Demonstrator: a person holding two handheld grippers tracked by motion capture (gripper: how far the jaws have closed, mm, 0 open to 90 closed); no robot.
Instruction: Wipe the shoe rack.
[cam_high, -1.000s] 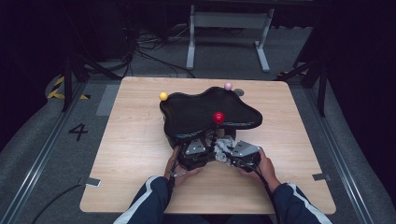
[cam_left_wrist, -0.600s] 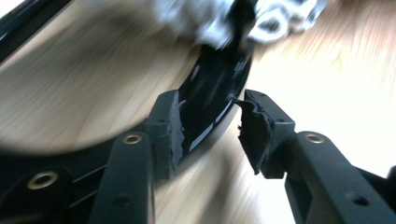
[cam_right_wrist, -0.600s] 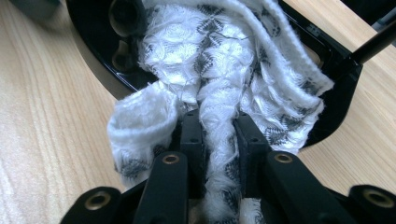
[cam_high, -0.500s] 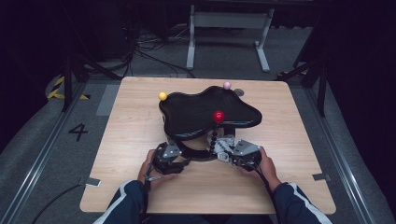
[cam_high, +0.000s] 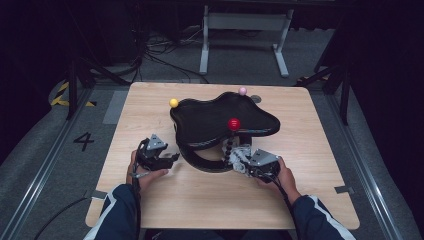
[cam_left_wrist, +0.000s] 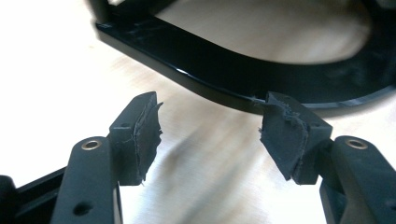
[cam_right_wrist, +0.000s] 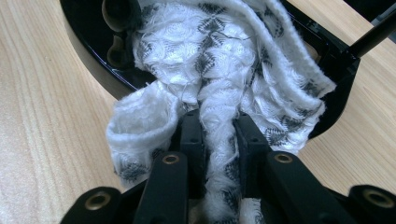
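Cloth (cam_right_wrist: 224, 70) lies bunched on the black stand's lower shelf (cam_right_wrist: 84, 79), pinched in your right gripper (cam_right_wrist: 219, 135). Your left gripper (cam_left_wrist: 210, 135), just opening, holds nothing; next, probably regrip the cloth.

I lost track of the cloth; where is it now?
In the right gripper view the white cloth is pinched between the right gripper's jaws, draped over the black stand's lower tier at the table's near right.
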